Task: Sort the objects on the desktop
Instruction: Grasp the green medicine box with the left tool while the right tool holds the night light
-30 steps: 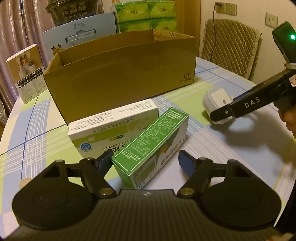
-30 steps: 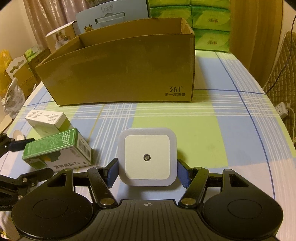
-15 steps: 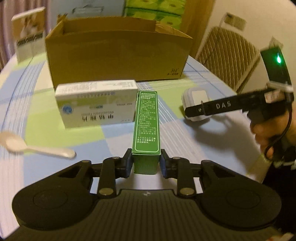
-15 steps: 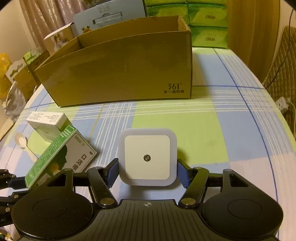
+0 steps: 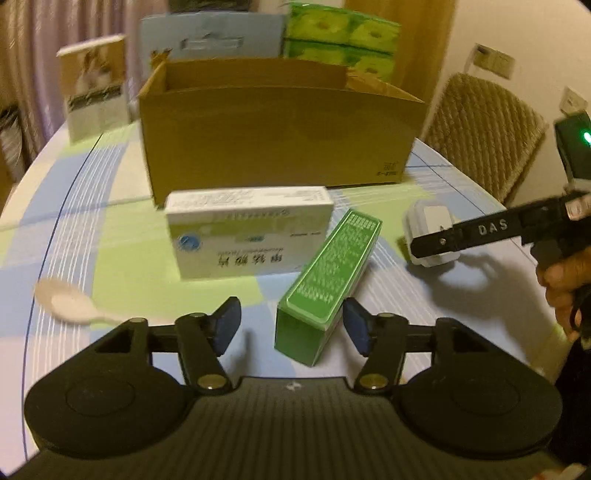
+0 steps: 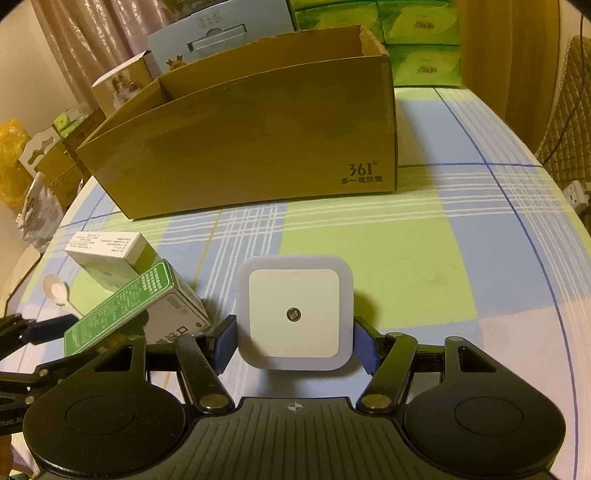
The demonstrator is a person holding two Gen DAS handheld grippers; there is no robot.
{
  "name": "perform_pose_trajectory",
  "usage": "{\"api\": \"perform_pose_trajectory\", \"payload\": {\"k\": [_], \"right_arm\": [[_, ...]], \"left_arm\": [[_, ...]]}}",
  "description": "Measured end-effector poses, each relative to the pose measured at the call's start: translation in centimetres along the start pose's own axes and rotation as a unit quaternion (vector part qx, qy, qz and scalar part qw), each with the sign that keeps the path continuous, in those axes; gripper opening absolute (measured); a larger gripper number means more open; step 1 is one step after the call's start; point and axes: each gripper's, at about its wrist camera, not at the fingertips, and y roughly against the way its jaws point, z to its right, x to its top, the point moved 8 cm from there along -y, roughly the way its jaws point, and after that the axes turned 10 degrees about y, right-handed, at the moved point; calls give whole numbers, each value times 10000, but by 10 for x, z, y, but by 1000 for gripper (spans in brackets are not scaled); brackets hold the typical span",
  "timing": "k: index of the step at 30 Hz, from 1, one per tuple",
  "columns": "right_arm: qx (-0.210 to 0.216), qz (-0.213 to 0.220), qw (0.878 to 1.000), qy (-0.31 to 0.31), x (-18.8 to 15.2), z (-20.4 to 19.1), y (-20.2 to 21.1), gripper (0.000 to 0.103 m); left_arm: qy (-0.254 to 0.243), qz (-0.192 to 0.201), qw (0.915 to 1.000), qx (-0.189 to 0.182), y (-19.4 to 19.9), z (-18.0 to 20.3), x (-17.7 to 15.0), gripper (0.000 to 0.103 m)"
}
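A green carton lies on the checked tablecloth between the fingers of my left gripper, which is open and not touching it. A white medicine box lies just behind it. A white spoon lies at the left. My right gripper has its pads against both sides of a white square night light, also seen in the left wrist view. The green carton also shows in the right wrist view, leaning on the medicine box.
A large open cardboard box stands behind the items, and shows in the right wrist view. Behind it are green tissue packs, a blue box and a small picture box. A wicker chair stands beyond the table's right edge.
My left gripper was shut on the green carton half a second ago; it has opened, and the carton now lies skewed to the right. The right gripper stays on the night light.
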Motion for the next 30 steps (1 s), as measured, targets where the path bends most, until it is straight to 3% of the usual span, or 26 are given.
{"api": "perform_pose_trajectory", "payload": {"k": [4,6,8,10,13,14,16,20,23,27,30], "right_arm": [[-37,27,10000,29,-1,-1,2,62],[-32,44,10000,36,-2,-1,5,62],[-10,60,10000,-33,-4,0,9,62],[49,54,9999,-149,-8,0,14,62],[172,52,9994,-305,-18,-2,22,62],[168,58,9994,-303,-20,-3,24,62],[165,65,9994,-289,-24,-6,28,62],[131,85,9996,-252,-26,-10,29,62],[102,110,9996,-250,-25,-10,28,62],[-2,104,9999,-55,-26,-13,25,62],[-138,107,9997,197,-27,-17,22,62]], "left_arm": [[22,-130,9998,-145,-5,6,-1,49],[22,-210,9996,-160,-6,10,-5,33],[342,-322,9984,-319,-4,10,-8,30],[1072,-503,9903,-727,-2,8,-13,29],[2062,-740,9694,-1111,2,3,-22,29],[2268,-786,9635,-1185,4,3,-26,29],[2450,-756,9596,-1156,7,2,-32,29],[1828,-385,9819,-322,15,-5,-31,39],[1440,-182,9893,121,18,-9,-29,43],[615,121,9976,290,22,6,-22,69],[34,233,9993,283,20,21,-20,81]]}}
